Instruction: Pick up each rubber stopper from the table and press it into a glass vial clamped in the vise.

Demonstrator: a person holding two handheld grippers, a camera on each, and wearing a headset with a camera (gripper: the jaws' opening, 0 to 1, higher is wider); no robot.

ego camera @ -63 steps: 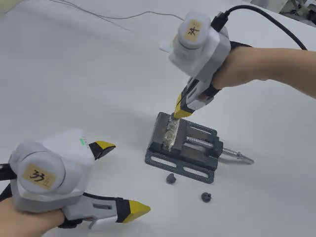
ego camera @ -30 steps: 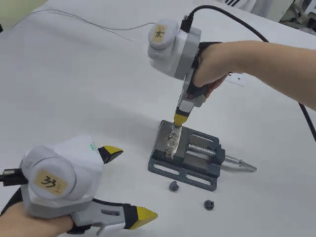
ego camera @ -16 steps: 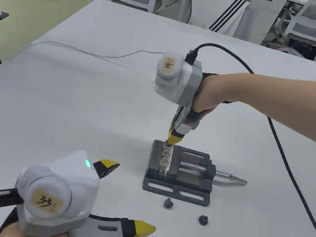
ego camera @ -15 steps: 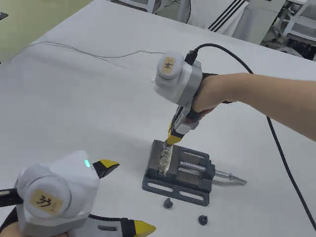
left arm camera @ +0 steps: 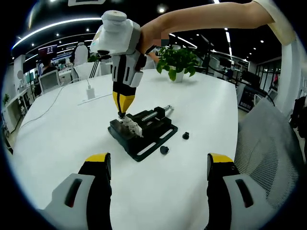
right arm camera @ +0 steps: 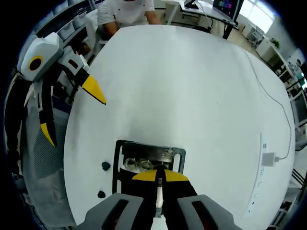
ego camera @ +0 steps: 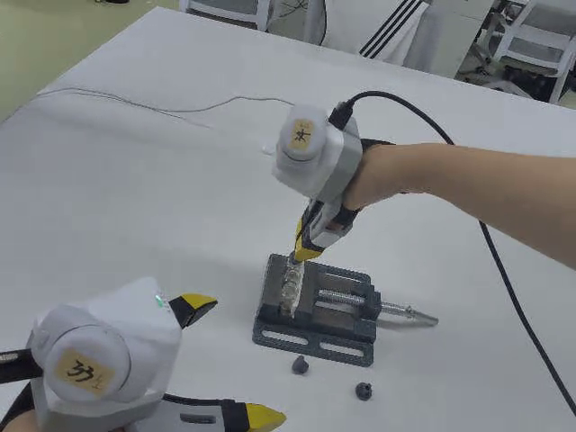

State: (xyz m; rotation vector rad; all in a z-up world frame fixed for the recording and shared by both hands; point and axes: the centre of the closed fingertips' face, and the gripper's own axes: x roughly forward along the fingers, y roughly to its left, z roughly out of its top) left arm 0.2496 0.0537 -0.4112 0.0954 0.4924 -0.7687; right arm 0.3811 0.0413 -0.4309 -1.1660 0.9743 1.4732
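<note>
A dark metal vise (ego camera: 335, 335) sits on the white table with clear glass vials (ego camera: 288, 290) clamped in a row between its jaws. My right gripper (ego camera: 300, 256) points steeply down with its yellow tips right on top of the vials (right arm camera: 139, 165). Its jaws are shut, and I see nothing between them. Two dark rubber stoppers (ego camera: 300, 364) (ego camera: 364, 391) lie on the table just in front of the vise. My left gripper (ego camera: 229, 360) hovers open at the near left, well away from the vise (left arm camera: 144, 132), with nothing between its fingers.
A black cable trails from the right gripper across the table's right side. A thin wire (ego camera: 135, 94) and a white plug (right arm camera: 268, 159) lie at the far side. A potted plant (left arm camera: 176, 60) stands at the table's far end, with chairs around.
The head camera has tilted up, so the whole scene sits lower in view. My right gripper stays shut with its tips at the vials. The left gripper stays open.
</note>
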